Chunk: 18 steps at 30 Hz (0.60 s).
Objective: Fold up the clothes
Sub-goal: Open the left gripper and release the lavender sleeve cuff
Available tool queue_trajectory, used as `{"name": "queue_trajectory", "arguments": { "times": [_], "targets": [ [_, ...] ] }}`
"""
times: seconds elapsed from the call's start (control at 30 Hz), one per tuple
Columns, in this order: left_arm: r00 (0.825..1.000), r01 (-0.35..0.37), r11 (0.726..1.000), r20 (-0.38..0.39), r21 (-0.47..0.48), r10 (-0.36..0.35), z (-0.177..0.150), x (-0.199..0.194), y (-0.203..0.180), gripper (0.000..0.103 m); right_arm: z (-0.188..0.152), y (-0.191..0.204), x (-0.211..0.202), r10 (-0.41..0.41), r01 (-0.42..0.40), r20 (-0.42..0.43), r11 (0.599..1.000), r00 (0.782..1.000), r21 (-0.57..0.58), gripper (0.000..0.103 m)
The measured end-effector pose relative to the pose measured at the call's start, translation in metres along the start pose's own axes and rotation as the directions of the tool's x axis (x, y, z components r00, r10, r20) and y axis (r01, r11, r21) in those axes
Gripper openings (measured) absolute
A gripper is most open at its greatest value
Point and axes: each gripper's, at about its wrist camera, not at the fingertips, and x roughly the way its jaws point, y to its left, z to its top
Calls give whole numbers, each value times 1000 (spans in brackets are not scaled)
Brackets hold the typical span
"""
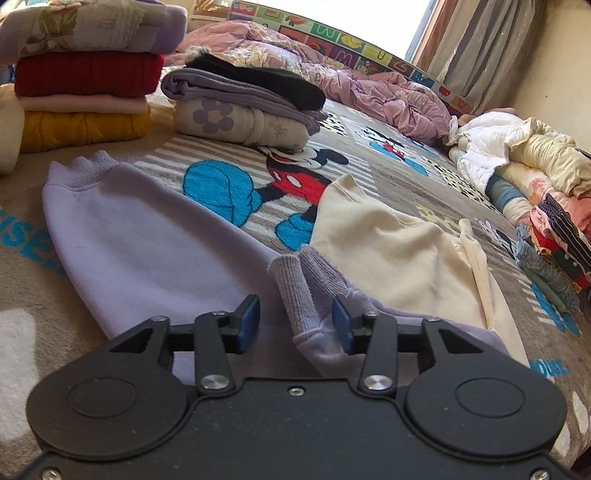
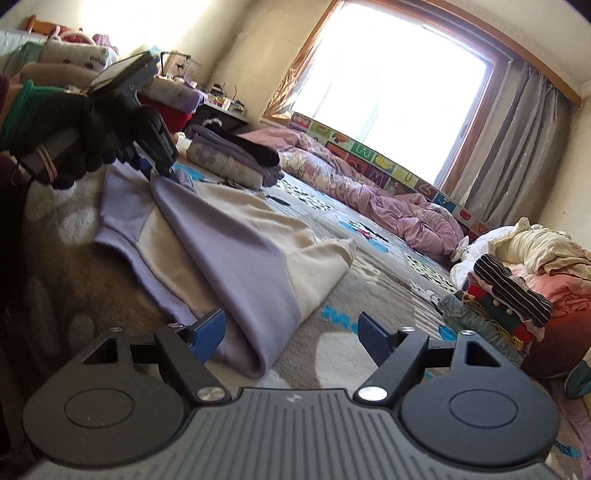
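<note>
Two folded stacks [image 1: 85, 74] upper left of left-wrist view: done. Lilac-and-cream sweatshirt [image 1: 388, 254] centre on blanket [image 1: 229, 192], sleeves folded in, body unfolded. Left gripper [image 1: 294, 324] half open, cuff [image 1: 295, 291] loose between jaws. Right gripper [image 2: 291, 338] wide, empty. Unfolded heap [image 1: 524, 173] right: left.

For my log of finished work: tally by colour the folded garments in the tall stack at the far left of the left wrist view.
Lilac floral garment: 1
Red garment: 1
Pale pink garment: 1
Mustard yellow garment: 1
Total: 4
</note>
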Motion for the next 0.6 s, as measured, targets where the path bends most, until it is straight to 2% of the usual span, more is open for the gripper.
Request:
{"name": "queue_trajectory", "arguments": {
  "times": [0.13,0.23,0.33,0.43,0.6],
  "targets": [
    [998,-21,998,60,-51,24,8,-20,8,44,8,-10,23,56,-56,9,994,998,94,78],
    [996,-23,999,84,-47,26,14,-32,6,44,17,-22,41,85,-89,32,985,996,145,78],
    [996,-20,1000,82,22,19,22,-34,-12,44,22,-36,60,127,-131,40,980,991,148,78],
    [998,36,996,56,80,-41,29,-23,-39,44,22,-49,78,160,-164,39,973,986,163,76],
    [995,96,979,10,177,-99,45,9,-91,44,20,-64,97,187,-193,48,958,981,214,75]
  ]
}}
